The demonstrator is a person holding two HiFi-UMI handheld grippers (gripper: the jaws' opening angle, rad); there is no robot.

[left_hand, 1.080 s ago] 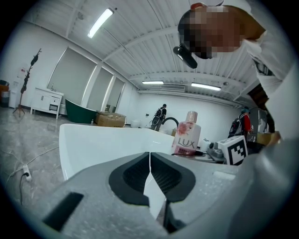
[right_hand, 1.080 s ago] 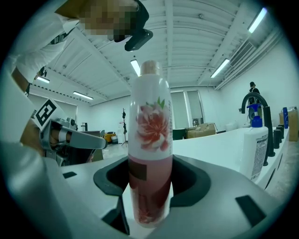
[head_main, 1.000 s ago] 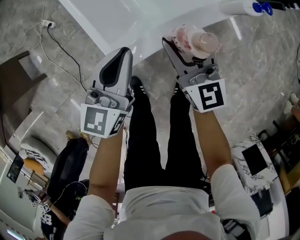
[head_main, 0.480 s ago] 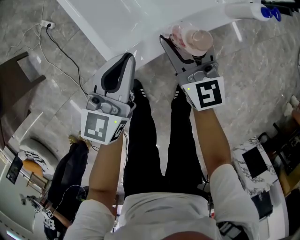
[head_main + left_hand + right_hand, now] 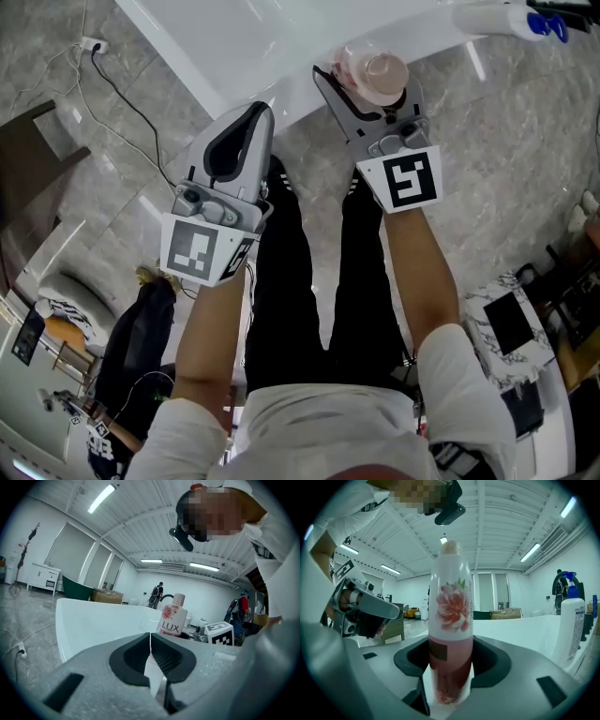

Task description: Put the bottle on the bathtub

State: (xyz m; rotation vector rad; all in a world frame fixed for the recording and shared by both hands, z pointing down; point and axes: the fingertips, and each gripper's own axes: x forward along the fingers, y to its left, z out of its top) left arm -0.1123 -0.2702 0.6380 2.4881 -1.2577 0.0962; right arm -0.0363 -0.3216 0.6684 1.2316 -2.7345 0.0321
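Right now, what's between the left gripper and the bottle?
In the head view, only bathtub rim and floor separate the left gripper from the bottle.

One high camera, two low
Head view looks steeply down; gripper views look level along their jaws; all share the bottle (image 5: pixel 375 75) and bathtub (image 5: pixel 248 47)

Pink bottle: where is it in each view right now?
Head view: bottle top, right of centre, in the right gripper.
Left gripper view: centre, upright, beyond the shut jaws.
Right gripper view: centre, between the jaws.
Shared landmark: the white bathtub.
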